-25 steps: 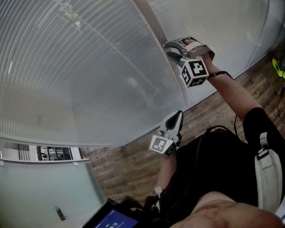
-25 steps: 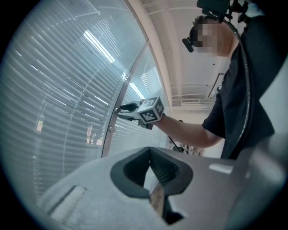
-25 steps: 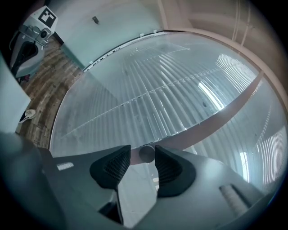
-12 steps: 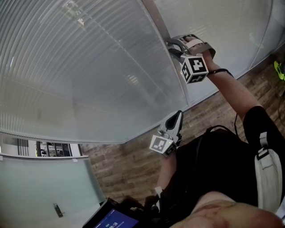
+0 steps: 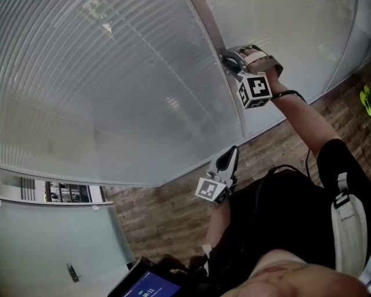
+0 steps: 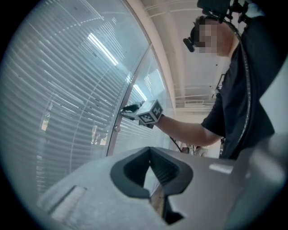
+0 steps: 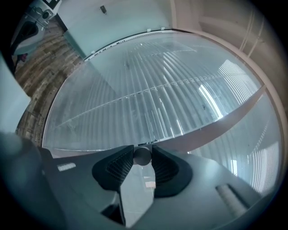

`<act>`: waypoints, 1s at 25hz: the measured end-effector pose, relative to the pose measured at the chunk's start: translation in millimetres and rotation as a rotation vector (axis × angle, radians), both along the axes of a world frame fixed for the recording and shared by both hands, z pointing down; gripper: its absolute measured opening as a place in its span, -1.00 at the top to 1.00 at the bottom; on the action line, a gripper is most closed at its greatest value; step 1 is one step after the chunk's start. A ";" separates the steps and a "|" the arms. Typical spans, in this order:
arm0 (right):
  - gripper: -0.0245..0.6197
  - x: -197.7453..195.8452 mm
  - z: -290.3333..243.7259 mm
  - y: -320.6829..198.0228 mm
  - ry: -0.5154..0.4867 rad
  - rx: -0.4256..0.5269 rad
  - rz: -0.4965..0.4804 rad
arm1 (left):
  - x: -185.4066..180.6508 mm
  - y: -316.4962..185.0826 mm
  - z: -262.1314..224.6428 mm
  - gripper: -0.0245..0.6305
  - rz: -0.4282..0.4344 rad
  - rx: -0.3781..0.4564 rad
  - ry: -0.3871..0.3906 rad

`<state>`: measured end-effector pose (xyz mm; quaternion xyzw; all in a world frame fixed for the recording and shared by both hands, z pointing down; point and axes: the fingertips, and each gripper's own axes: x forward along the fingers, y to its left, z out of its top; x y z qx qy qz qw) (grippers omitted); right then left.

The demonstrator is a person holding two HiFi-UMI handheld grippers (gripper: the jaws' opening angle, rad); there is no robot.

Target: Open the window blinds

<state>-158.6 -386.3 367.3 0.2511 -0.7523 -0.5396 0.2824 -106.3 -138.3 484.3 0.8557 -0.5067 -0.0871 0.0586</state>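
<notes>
Window-frame knob (image 7: 142, 156) in closing right gripper (image 7: 142, 152)

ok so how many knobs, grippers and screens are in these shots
knob: 1
grippers: 2, left gripper and right gripper, whose jaws have just been closing on the knob
screen: 1
total: 4

We count two hand-held grippers, the left hand-held gripper (image 5: 233, 152) and the right hand-held gripper (image 5: 229, 61), whose jaws have just been closing onto one round knob (image 7: 143, 155), plus two slatted blinds, a left blind (image 5: 116, 87) and a right blind (image 5: 295, 29), one frame post (image 5: 206, 17) and one lit screen (image 5: 148, 285).
</notes>
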 end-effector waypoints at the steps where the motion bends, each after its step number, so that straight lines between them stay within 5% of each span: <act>1: 0.56 -0.5 -0.3 0.4 0.001 0.002 0.002 | -0.6 0.8 -0.1 0.92 0.000 -0.001 0.000; 9: 0.56 -4.8 -11.4 -1.5 -0.046 -0.045 0.012 | -5.8 2.9 -9.8 0.92 -0.003 0.004 0.006; 25: 0.54 -1.2 -21.2 -3.3 -0.335 -0.310 0.080 | -23.8 -1.4 -21.2 0.92 0.078 0.007 -0.005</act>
